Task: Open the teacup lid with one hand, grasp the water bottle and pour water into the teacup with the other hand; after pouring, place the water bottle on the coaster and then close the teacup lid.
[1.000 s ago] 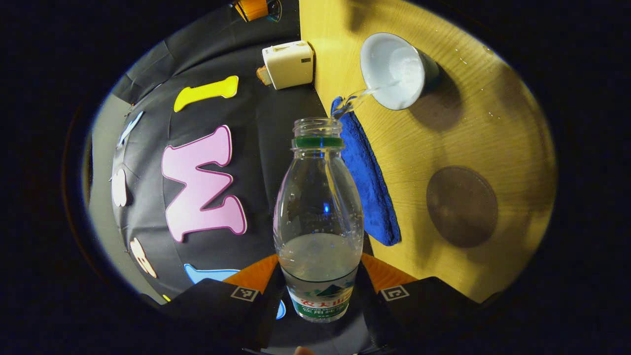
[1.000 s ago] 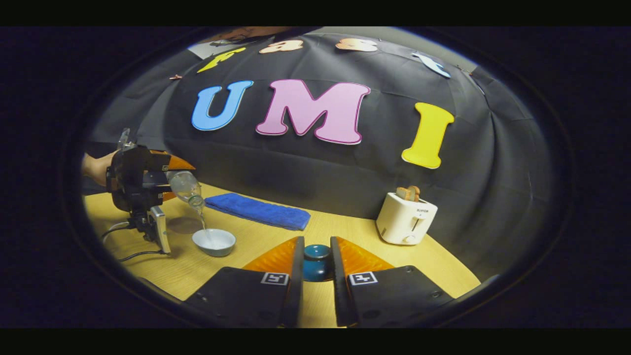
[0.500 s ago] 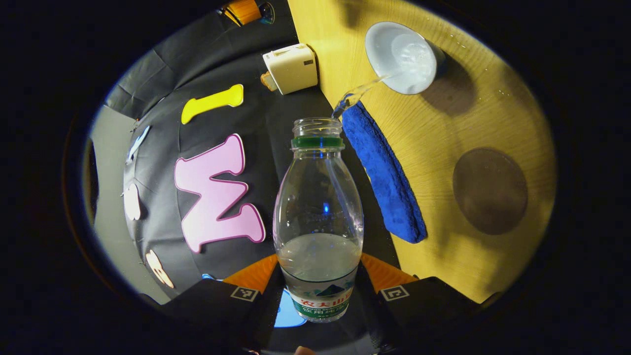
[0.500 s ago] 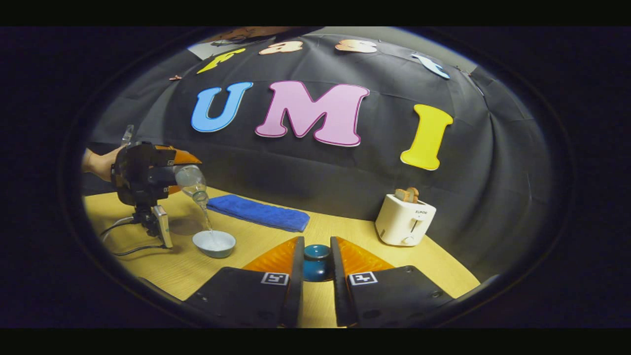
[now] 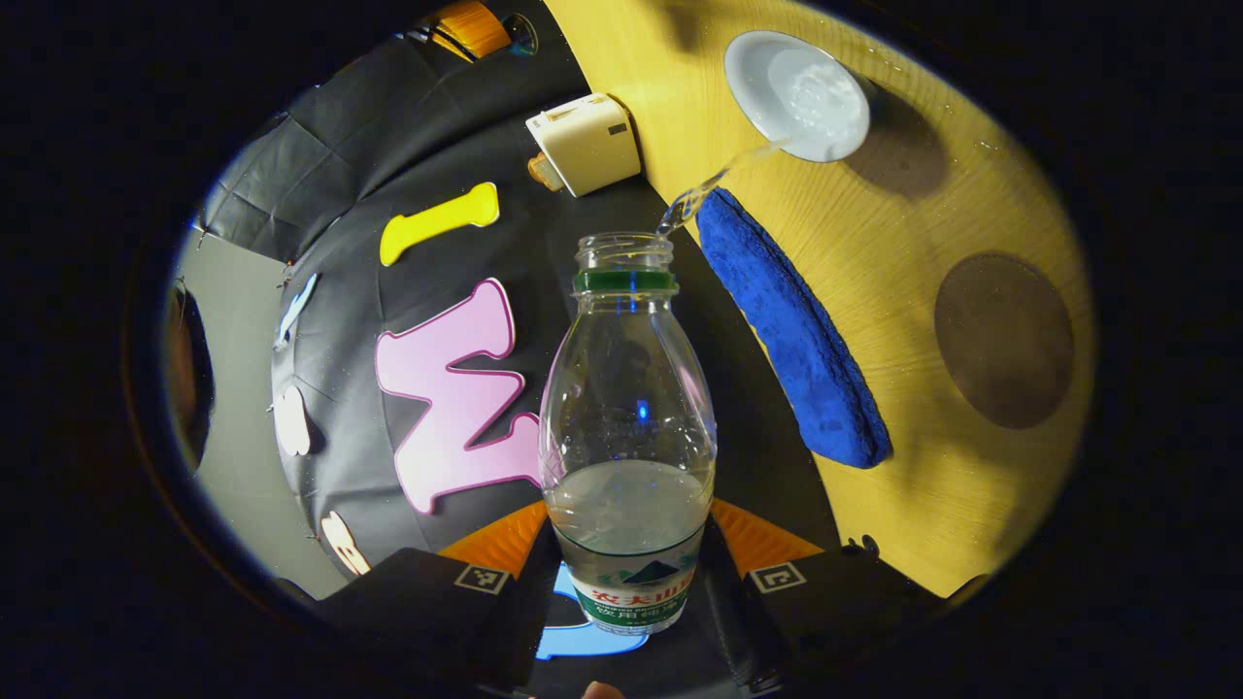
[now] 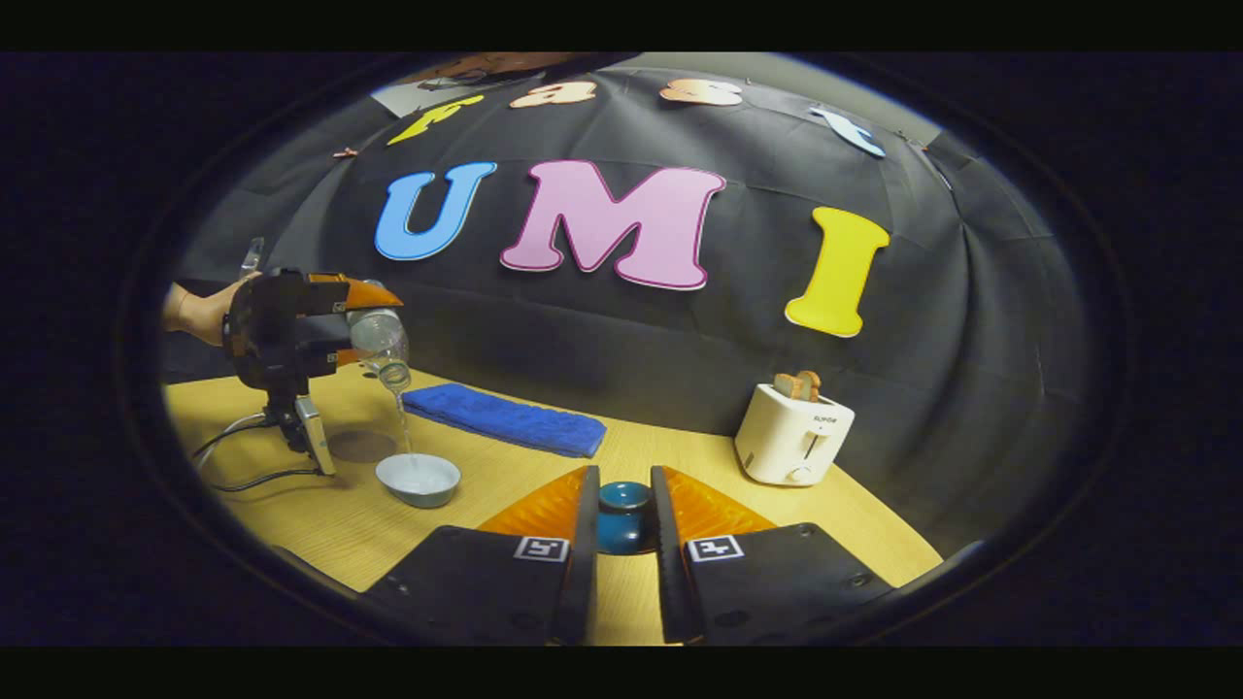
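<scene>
Nearest, right gripper (image 6: 622, 519) clamps one teacup lid (image 6: 623, 507). Beyond, left gripper (image 5: 628, 563) grips one tilted water bottle (image 5: 628, 427), streaming into one teacup (image 6: 419, 479) beside one coaster (image 5: 1004, 340); one towel (image 6: 505, 418), one toaster (image 6: 794, 440) behind.

The left gripper view rides high and rolled over, looking steeply down at the tabletop (image 5: 932, 223) from close behind its bottle (image 5: 628, 427). The right gripper view sits low, level, facing the wall. Both catch the teacup (image 5: 796, 94) (image 6: 419, 479), towel (image 5: 791, 330) (image 6: 505, 418) and toaster (image 5: 586, 143) (image 6: 794, 442).
</scene>
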